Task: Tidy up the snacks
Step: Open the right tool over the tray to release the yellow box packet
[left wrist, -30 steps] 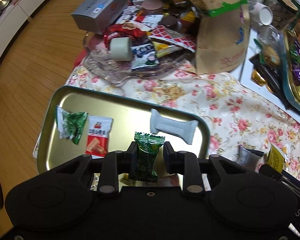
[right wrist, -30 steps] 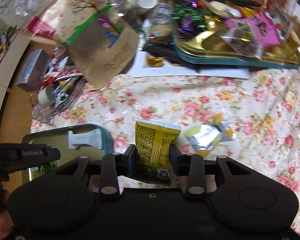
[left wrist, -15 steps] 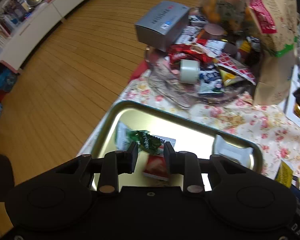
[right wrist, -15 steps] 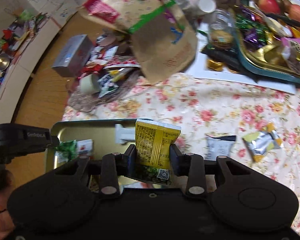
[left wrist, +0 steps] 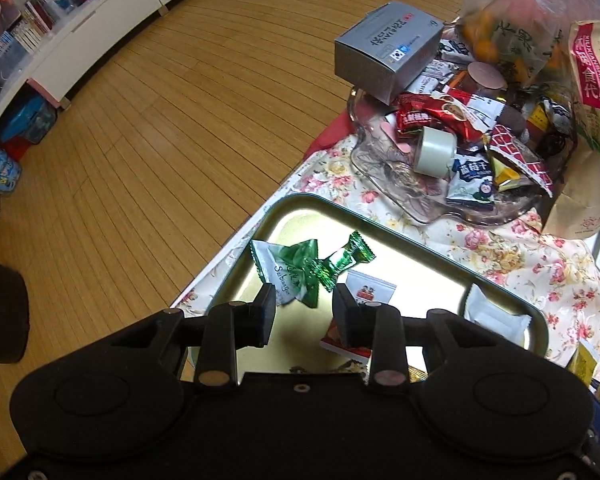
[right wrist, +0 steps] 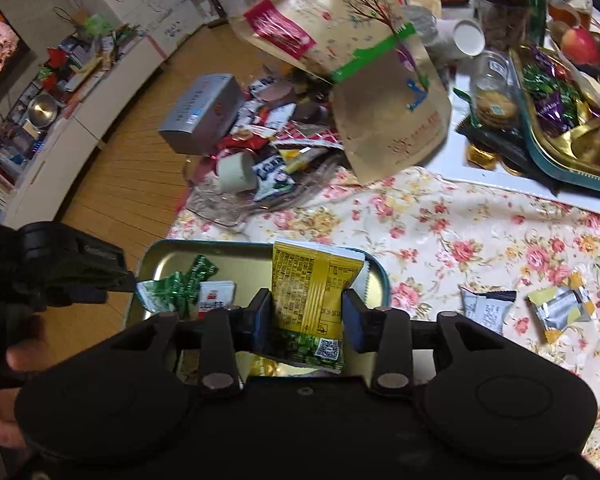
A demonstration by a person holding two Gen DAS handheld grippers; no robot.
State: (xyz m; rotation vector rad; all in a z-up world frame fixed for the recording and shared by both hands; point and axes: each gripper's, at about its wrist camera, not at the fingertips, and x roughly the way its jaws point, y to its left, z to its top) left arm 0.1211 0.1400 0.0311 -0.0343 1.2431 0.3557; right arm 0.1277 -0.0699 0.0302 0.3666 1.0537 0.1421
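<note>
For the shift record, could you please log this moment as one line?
left gripper: opening, nothing between jaws | green candy: in tray | right gripper: opening, yellow packet between jaws

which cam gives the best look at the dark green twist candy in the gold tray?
Left wrist. The dark green twist candy lies unobstructed just beyond the left gripper, both twisted ends visible, overlapping the pale green packet in the gold tray. The right wrist view shows it smaller, merging with that packet.

Both wrist cameras look steeply down, sharing the gold tray (left wrist: pixel 538 322).
</note>
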